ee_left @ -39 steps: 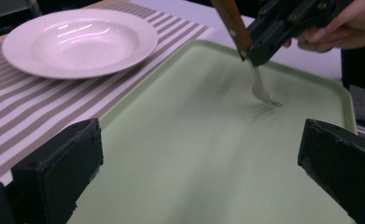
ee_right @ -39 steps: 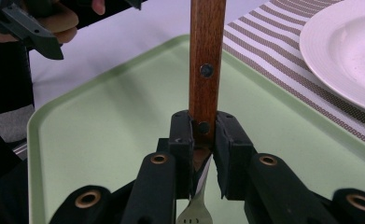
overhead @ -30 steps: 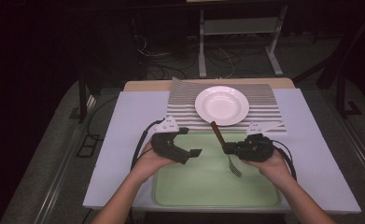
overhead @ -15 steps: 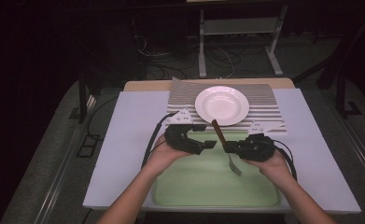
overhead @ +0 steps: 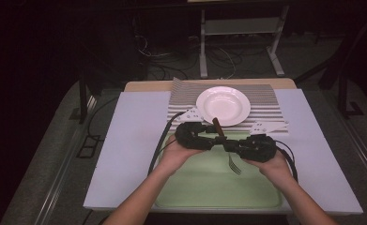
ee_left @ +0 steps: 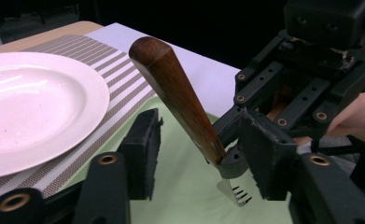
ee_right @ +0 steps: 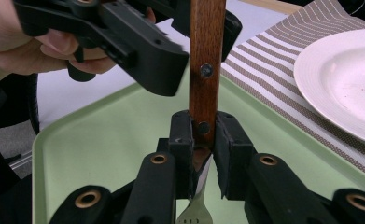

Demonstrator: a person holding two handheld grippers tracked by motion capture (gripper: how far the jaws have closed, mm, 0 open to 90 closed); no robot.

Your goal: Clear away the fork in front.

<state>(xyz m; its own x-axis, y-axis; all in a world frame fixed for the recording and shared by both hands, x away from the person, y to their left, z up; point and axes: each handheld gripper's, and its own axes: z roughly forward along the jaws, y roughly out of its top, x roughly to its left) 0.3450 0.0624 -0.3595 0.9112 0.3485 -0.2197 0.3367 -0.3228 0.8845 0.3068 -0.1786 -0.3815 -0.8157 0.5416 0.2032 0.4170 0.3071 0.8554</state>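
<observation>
A fork with a brown wooden handle and steel tines is held above the green tray, handle tilted up and away, tines down. My right gripper is shut on the lower end of the handle, just above the metal neck. My left gripper is open, with its two pads on either side of the handle and a gap on each side. In the left gripper view the right gripper sits close behind the fork.
A white plate rests on a striped placemat behind the tray. A white cover spans the table. Black cables trail from both grippers. Dark floor and a metal stand lie beyond the far edge.
My left gripper has moved right, from beside the tray's left edge to the fork's handle, which now stands between its jaws. The right gripper and fork stayed in place.
</observation>
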